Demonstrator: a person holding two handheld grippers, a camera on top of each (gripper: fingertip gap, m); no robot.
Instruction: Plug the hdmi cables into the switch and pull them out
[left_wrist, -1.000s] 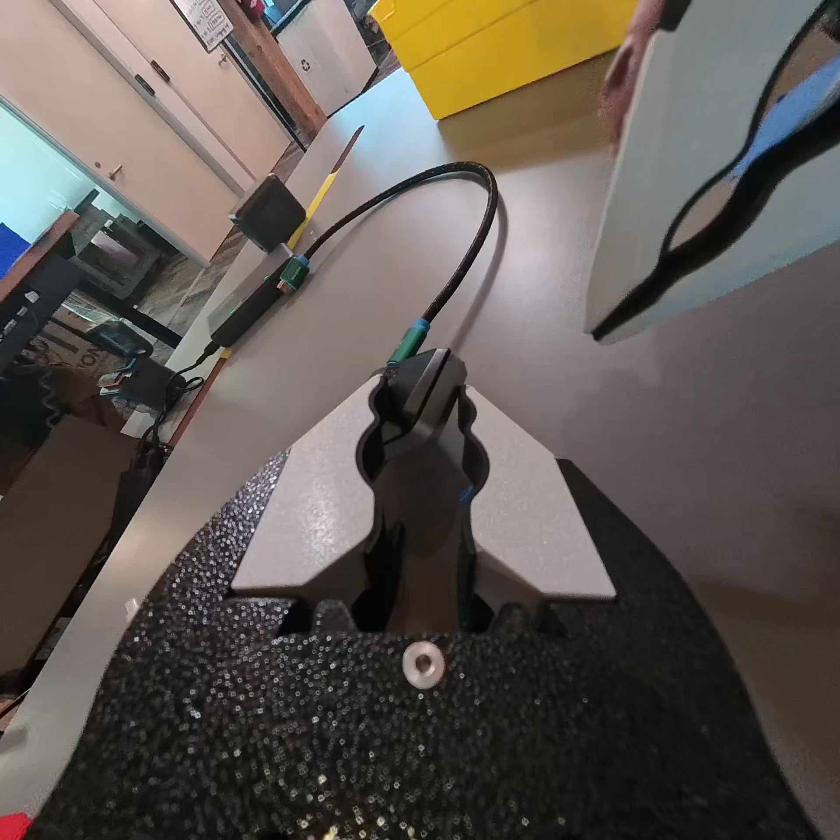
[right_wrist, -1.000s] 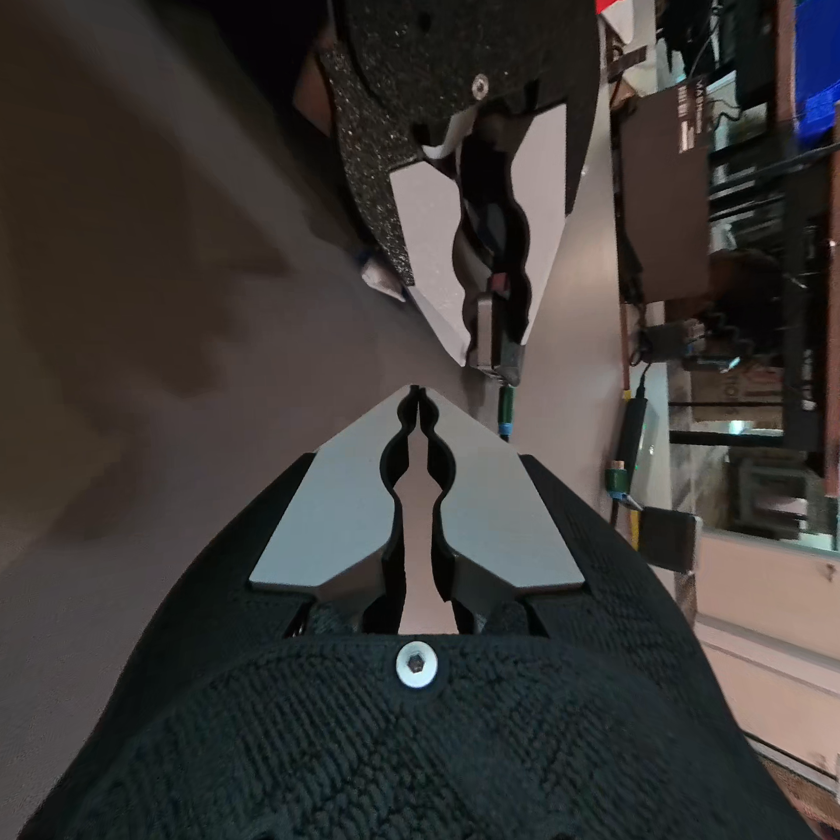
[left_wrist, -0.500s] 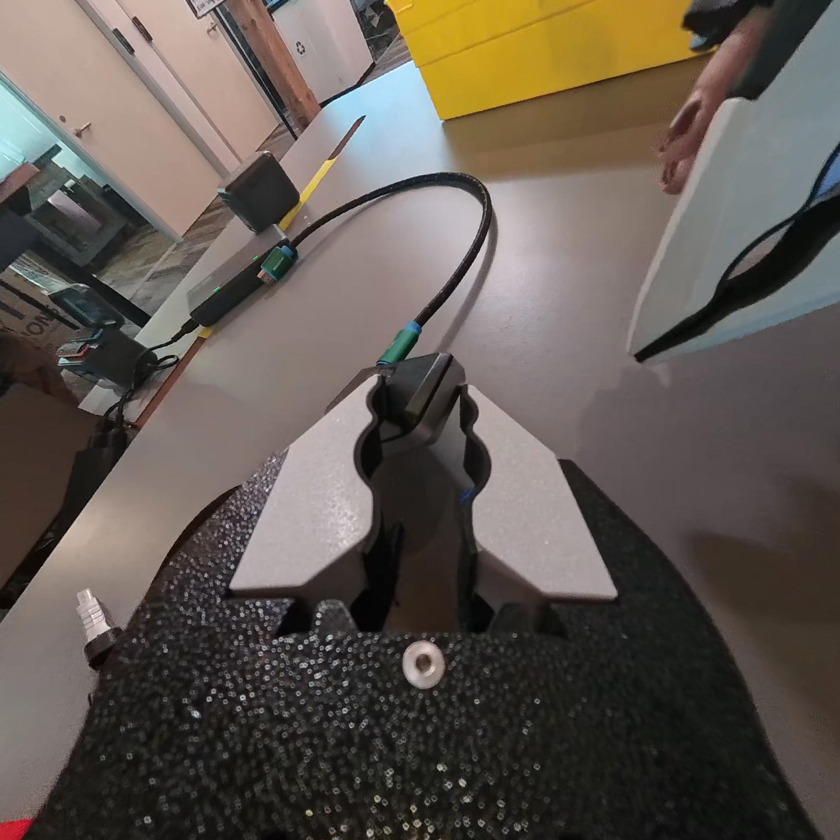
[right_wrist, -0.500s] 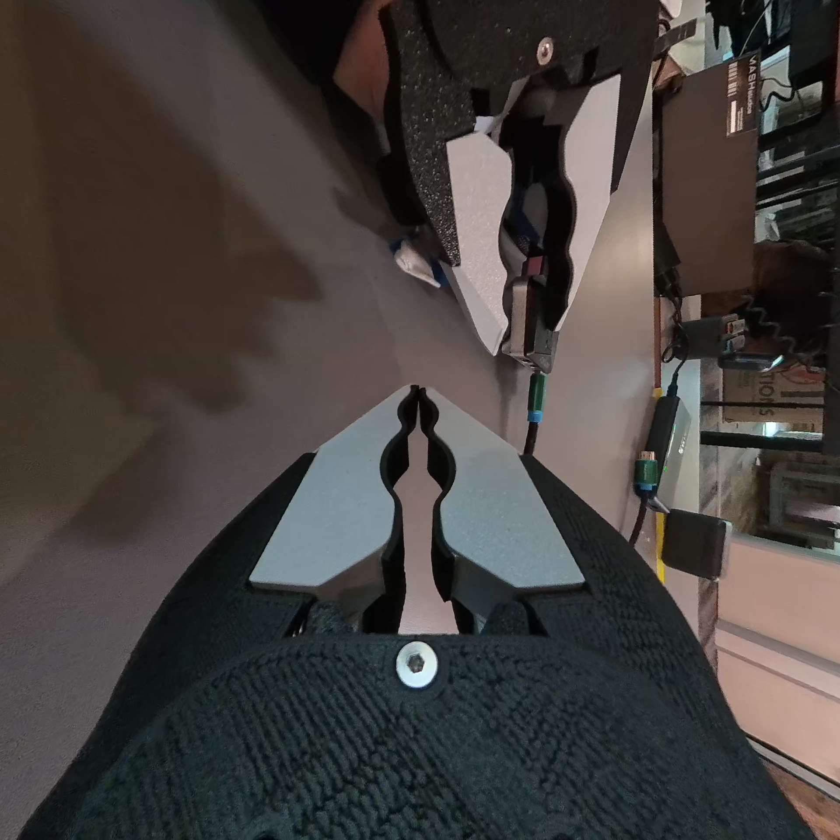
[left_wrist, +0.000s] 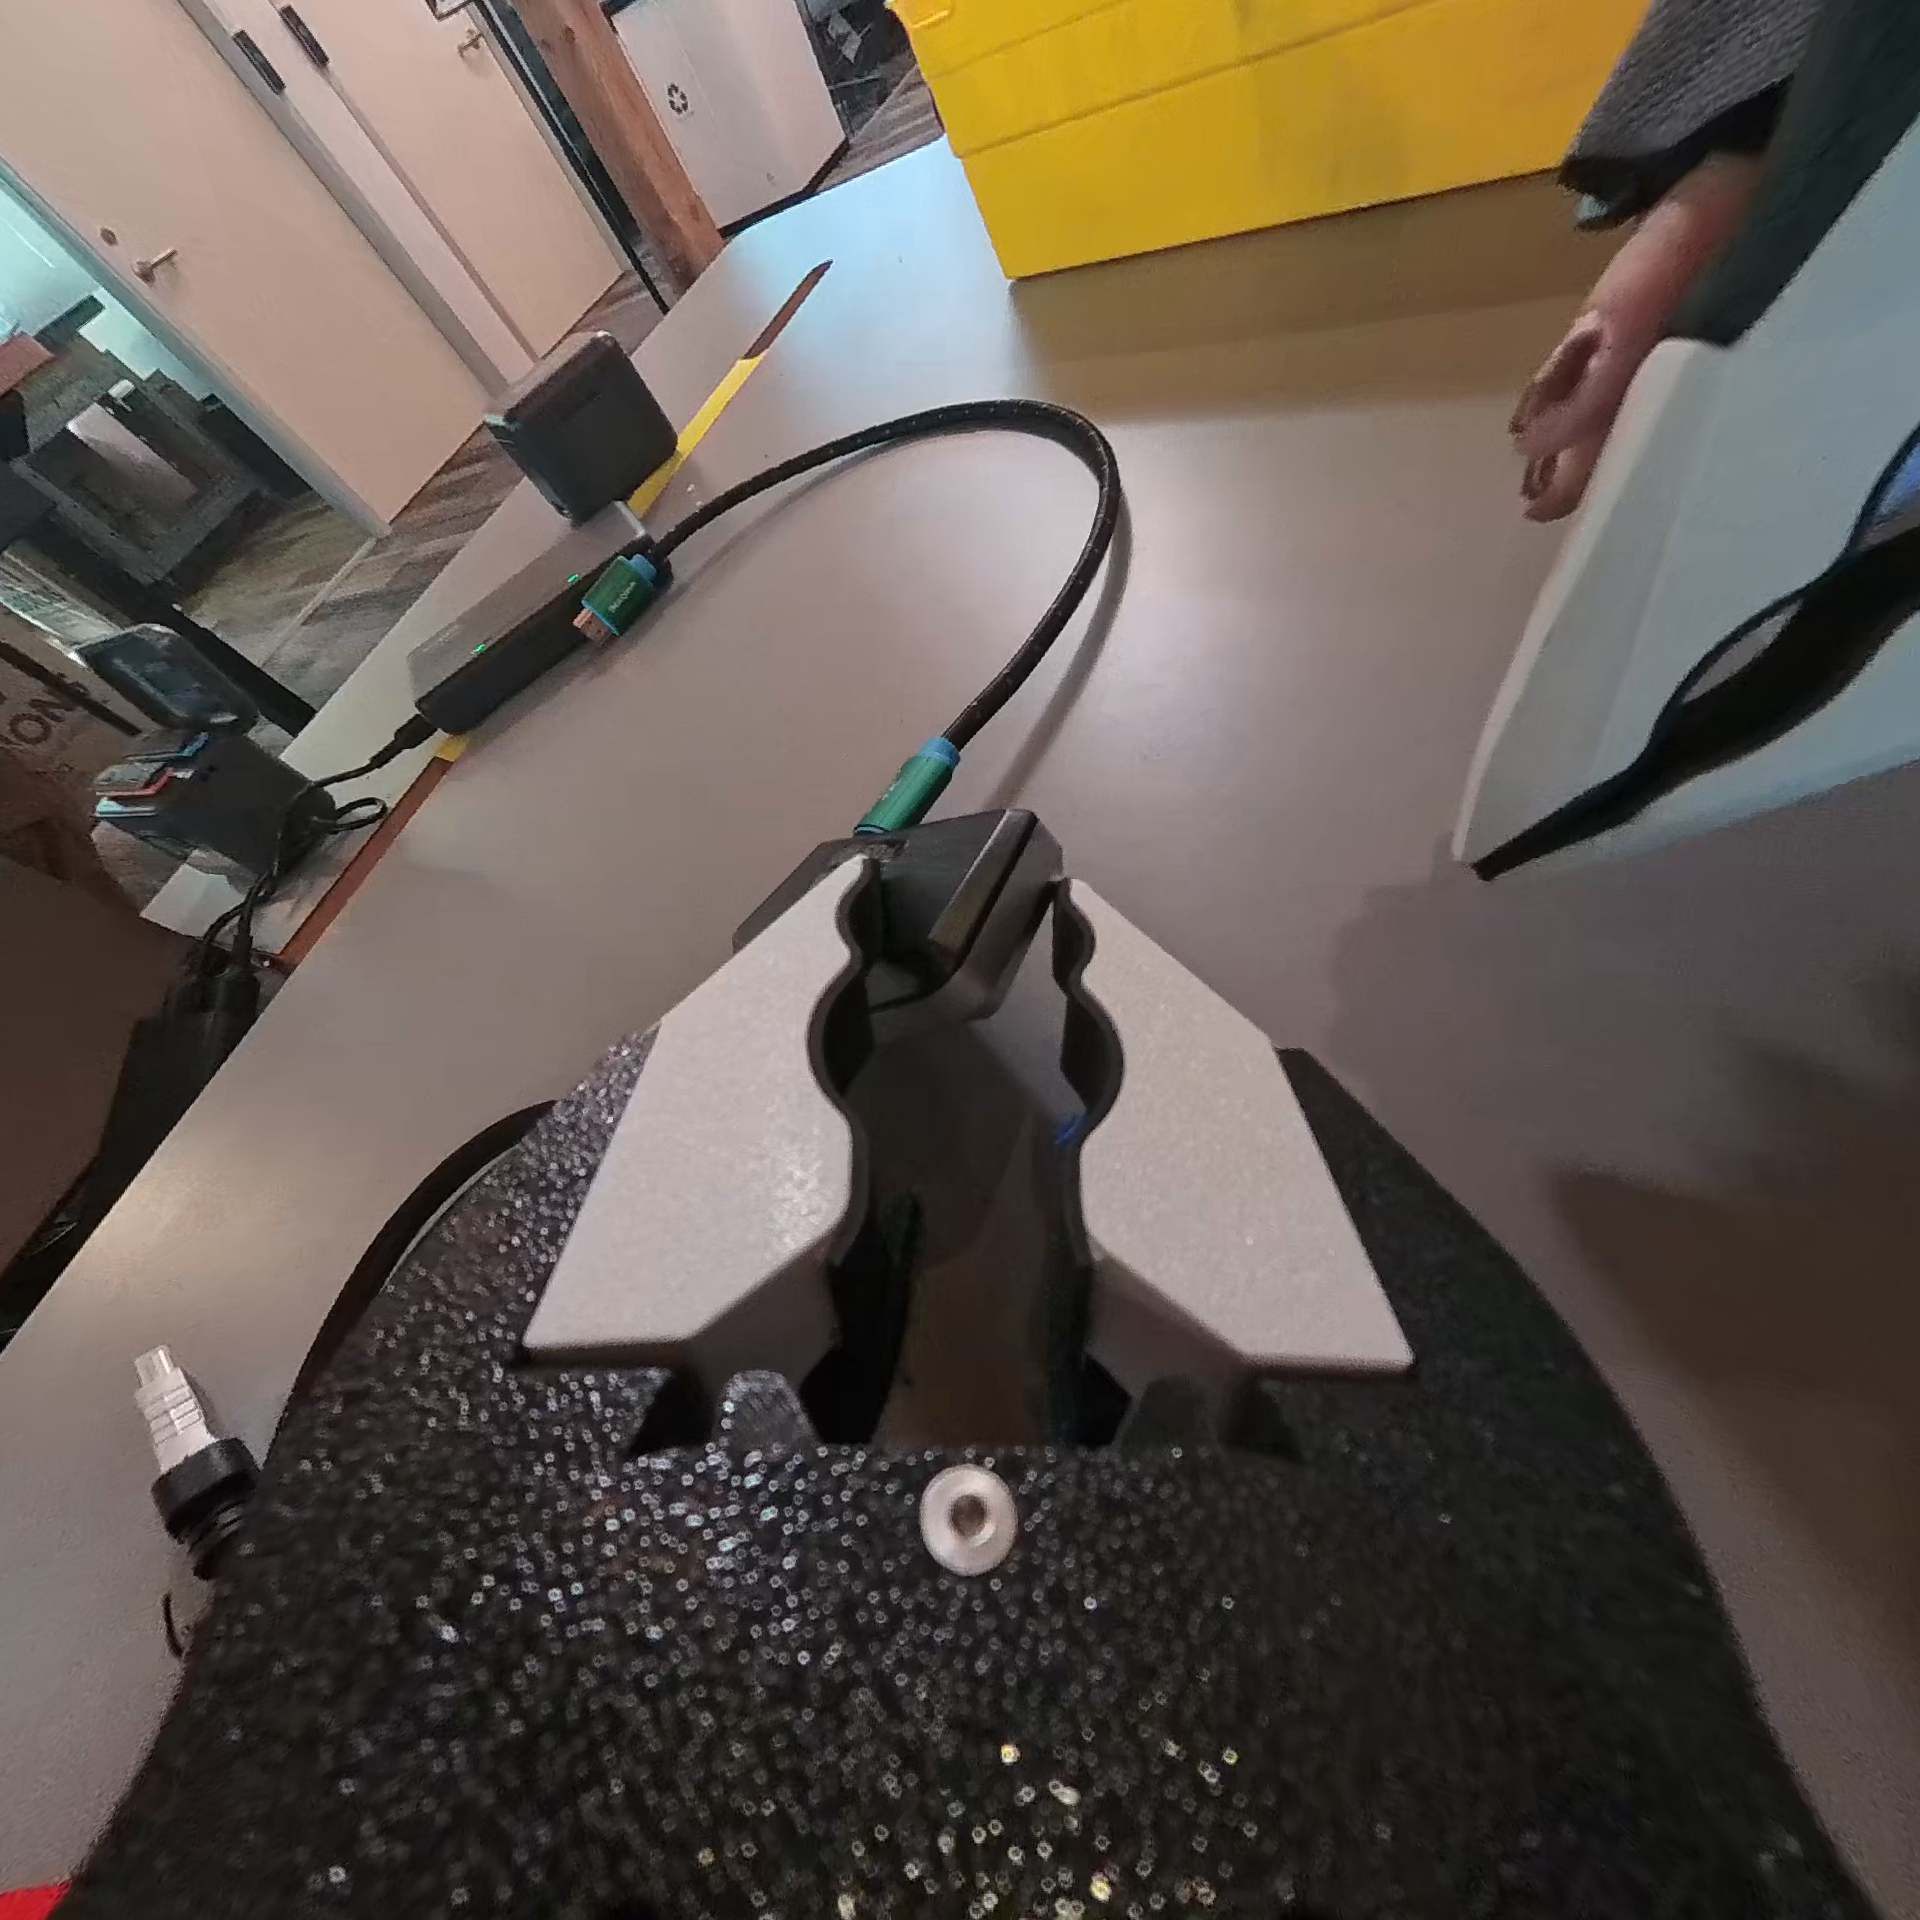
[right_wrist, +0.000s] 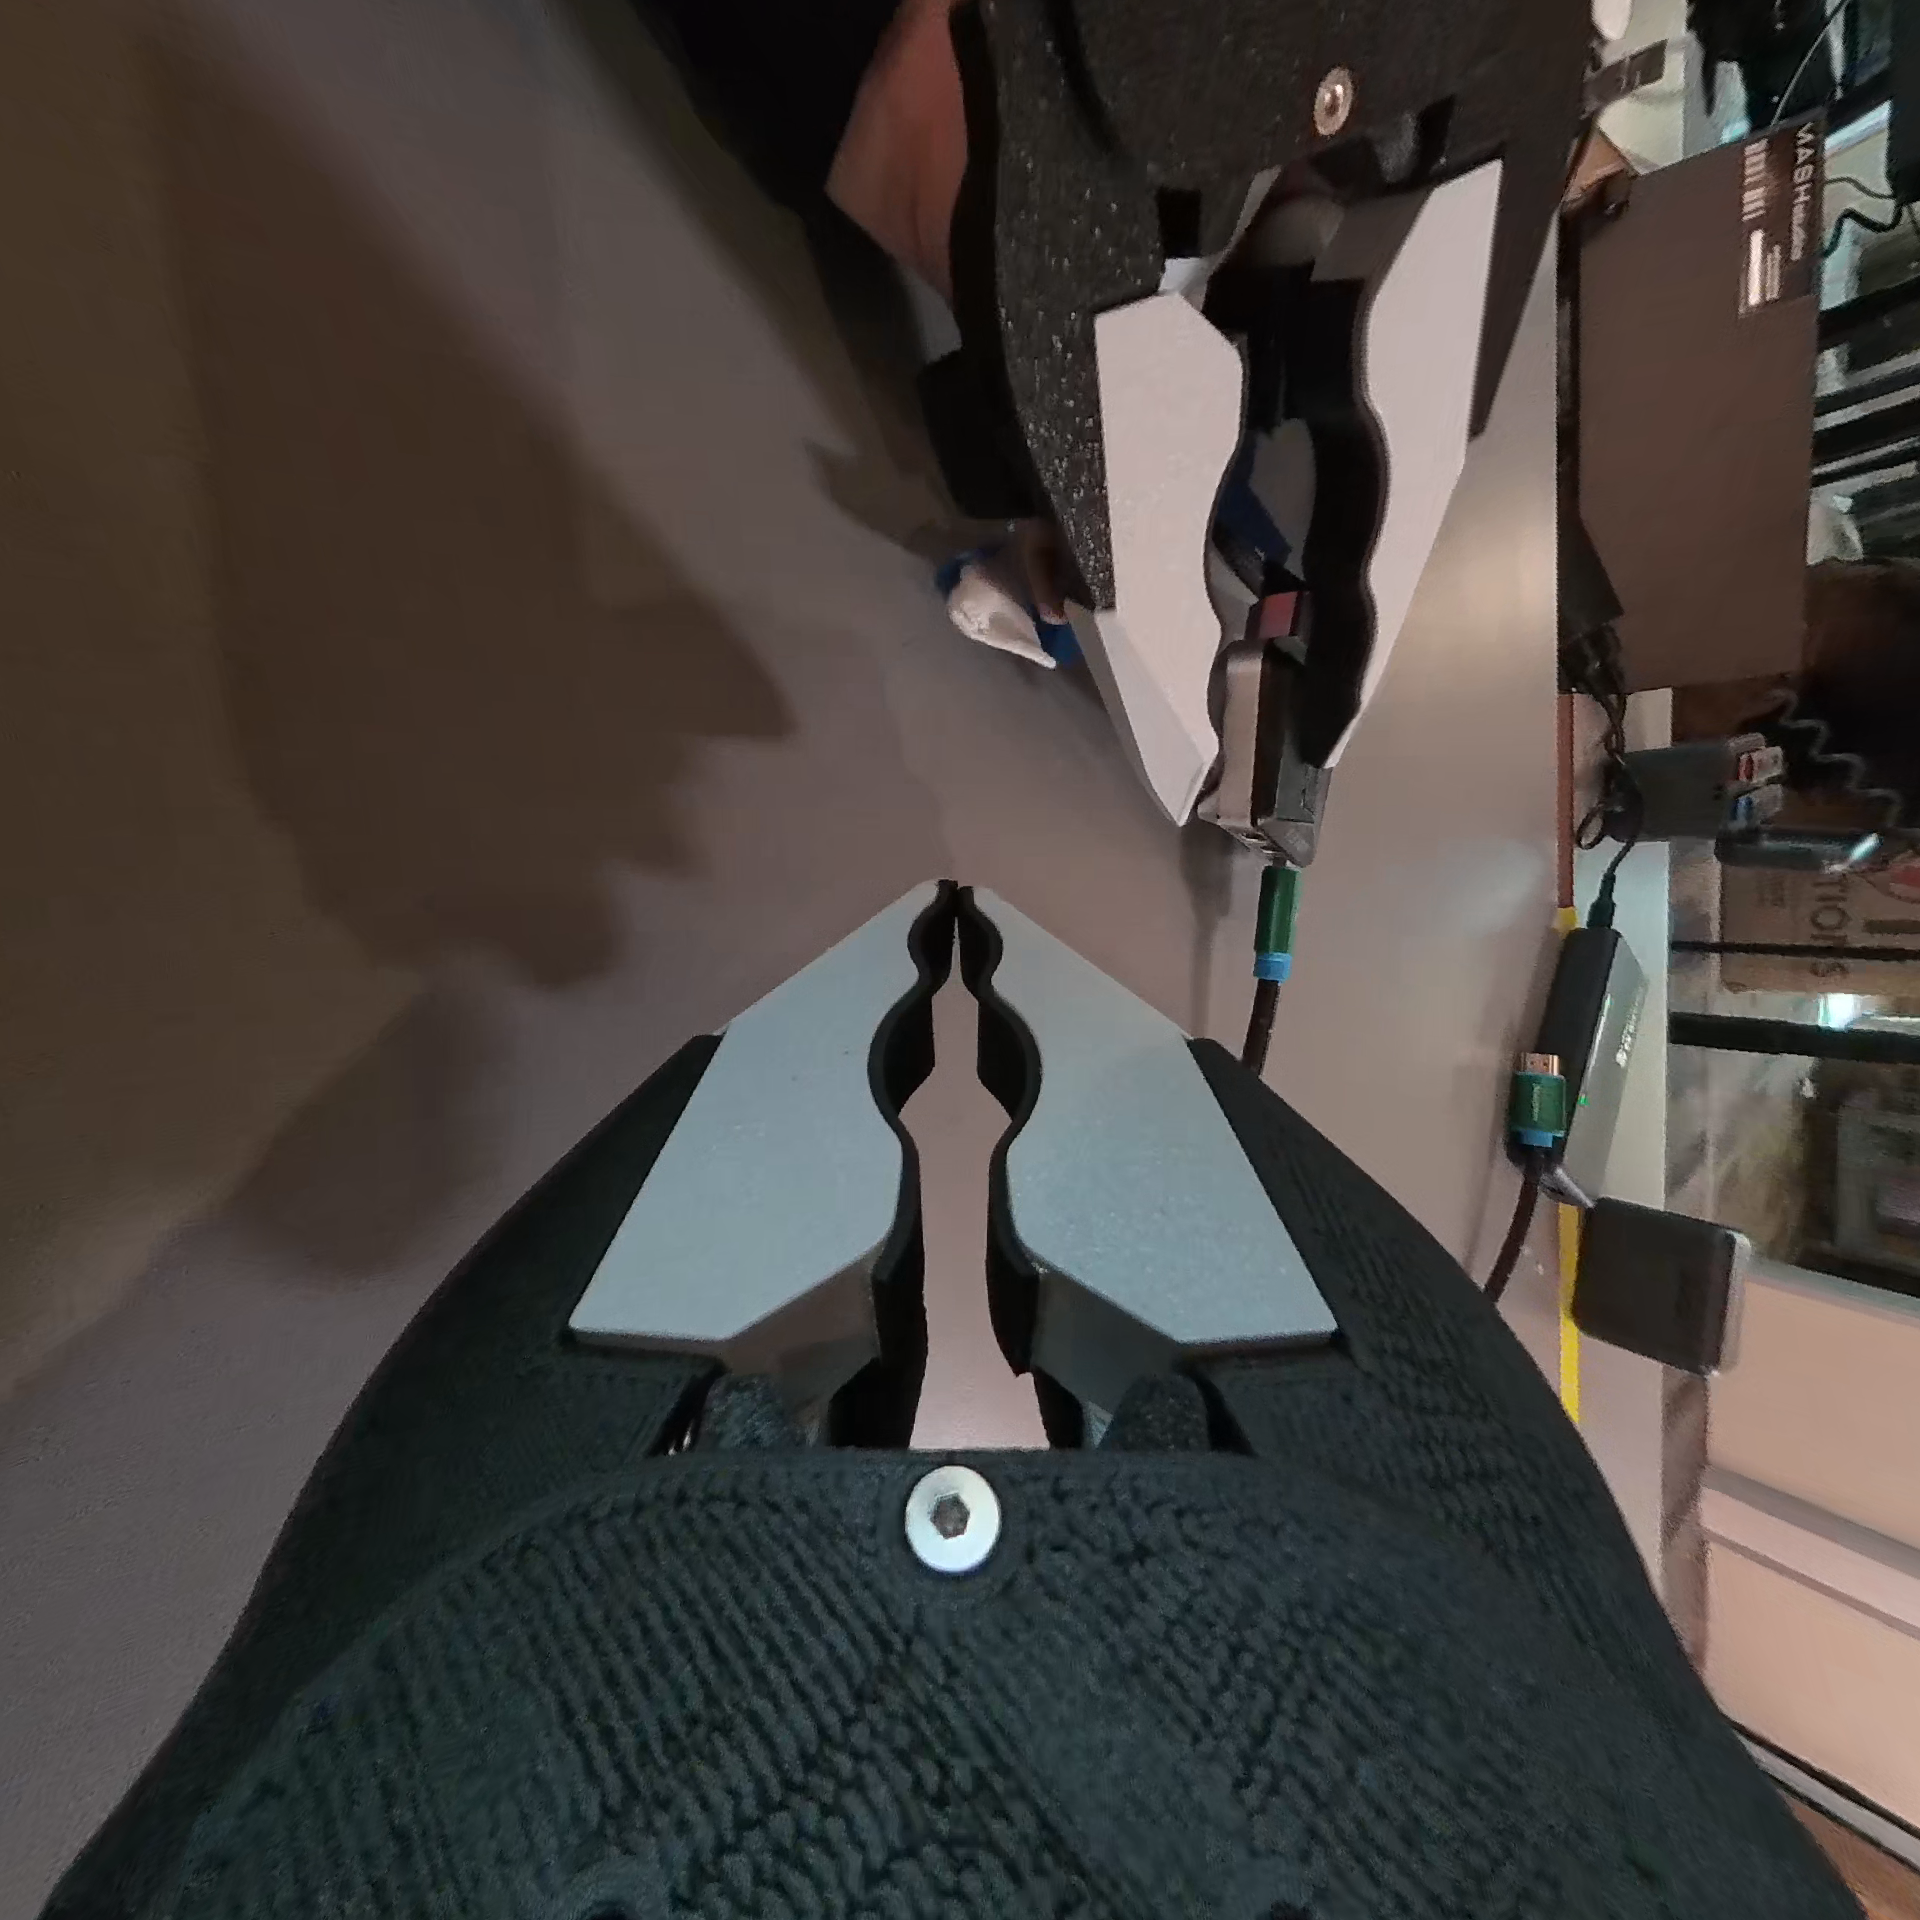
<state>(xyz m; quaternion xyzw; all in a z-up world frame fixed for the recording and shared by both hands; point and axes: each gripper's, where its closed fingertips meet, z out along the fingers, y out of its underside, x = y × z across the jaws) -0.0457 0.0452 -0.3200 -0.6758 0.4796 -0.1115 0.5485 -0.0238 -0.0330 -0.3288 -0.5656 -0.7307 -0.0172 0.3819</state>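
My left gripper (left_wrist: 956, 883) is shut on a small dark grey box (left_wrist: 971, 857) and holds it at its fingertips, just above the grey table (left_wrist: 1299, 644). A green plug (left_wrist: 904, 795) of a black braided cable (left_wrist: 1091, 499) sits in the box's far end. The cable's other green plug (left_wrist: 620, 594) lies free, gold tip bare, beside a slim black device (left_wrist: 488, 670) at the table's left edge. My right gripper (right_wrist: 948, 888) is shut with nothing between its pads. It also shows at the right of the left wrist view (left_wrist: 1496, 857). The right wrist view shows the left gripper (right_wrist: 1262, 790) gripping the box (right_wrist: 1247, 727).
A black cube (left_wrist: 582, 426) stands behind the slim device. Yellow bins (left_wrist: 1247, 104) stand at the table's far side. A person's hand (left_wrist: 1579, 416) holds the right gripper. A thin cord runs off the table's edge from the slim device (right_wrist: 1590, 1018). Shelves and boxes lie beyond. The left gripper's tips are roughly 8 cm from the right gripper's. To reach the slim black device (left_wrist: 488, 670) in a straight line is about 30 cm for my left fingers, about 40 cm for my right. Seen from the right wrist view (right_wrist: 1584, 990) as well.
The right gripper has drawn away to the right in the left wrist view, still shut. The left gripper keeps its hold on the box. The cable has not moved.
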